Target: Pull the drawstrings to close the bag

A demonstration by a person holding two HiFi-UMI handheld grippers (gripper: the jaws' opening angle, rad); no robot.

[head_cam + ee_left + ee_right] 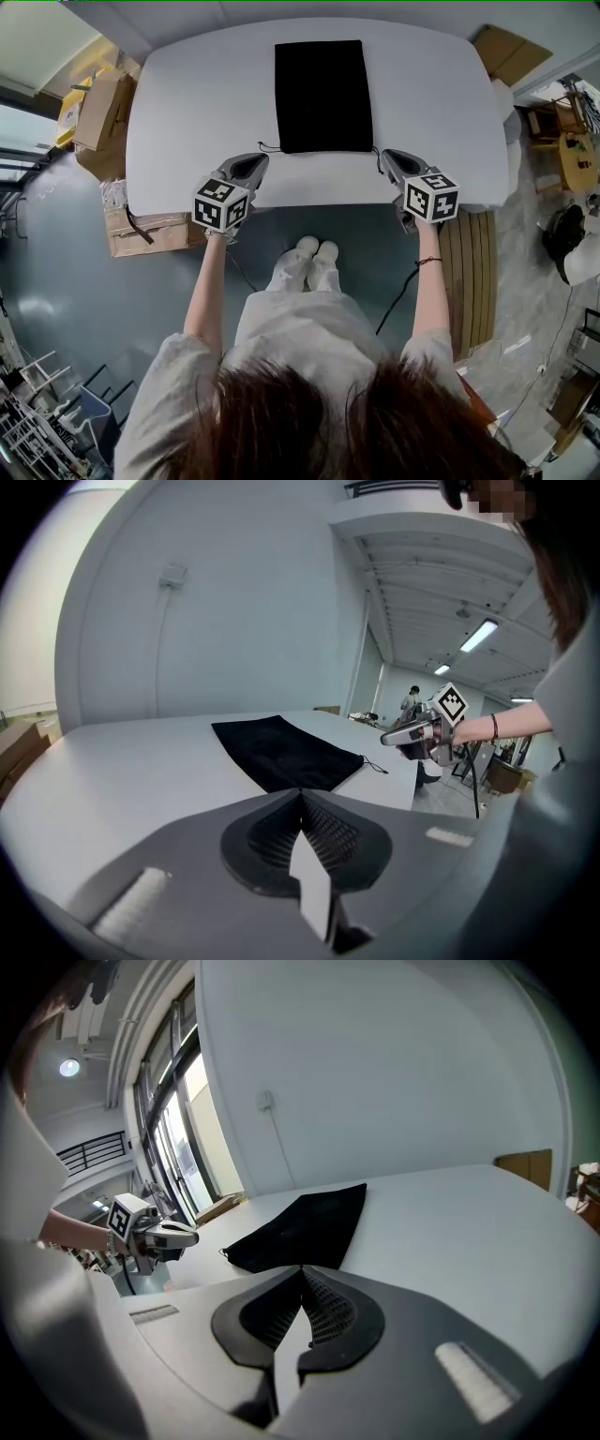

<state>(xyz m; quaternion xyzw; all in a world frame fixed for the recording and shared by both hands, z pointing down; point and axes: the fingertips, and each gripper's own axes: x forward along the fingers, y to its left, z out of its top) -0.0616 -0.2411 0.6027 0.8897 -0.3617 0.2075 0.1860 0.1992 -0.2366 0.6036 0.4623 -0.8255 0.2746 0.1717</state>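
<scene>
Black bag [322, 94] lies flat on the worktop [187, 112], lengthwise away from the person, a cord end [269, 147] at each near corner; left claw [258, 161] and right claw [389, 157], both closed and empty, flank that edge

**Boxes, boards and cable around a white table**

A white table [187, 112] stands on a grey floor [56, 281]. At its left end are a tall box [101, 110] and, nearer, a low box [150, 232], both cardboard. A flat cardboard sheet [506, 49] lies past the far right corner. A slatted wood panel [472, 272] lies by the near right corner, with a black cable [398, 298] on the floor beside it. A white wire rack [28, 431] shows at lower left. The pale wall [234, 602] behind the table bears a small fitting [172, 574] with a cord below it. Tall windows [178, 1138] line one side. A strip light [478, 635] glows overhead. A person [412, 700] stands far off.
</scene>
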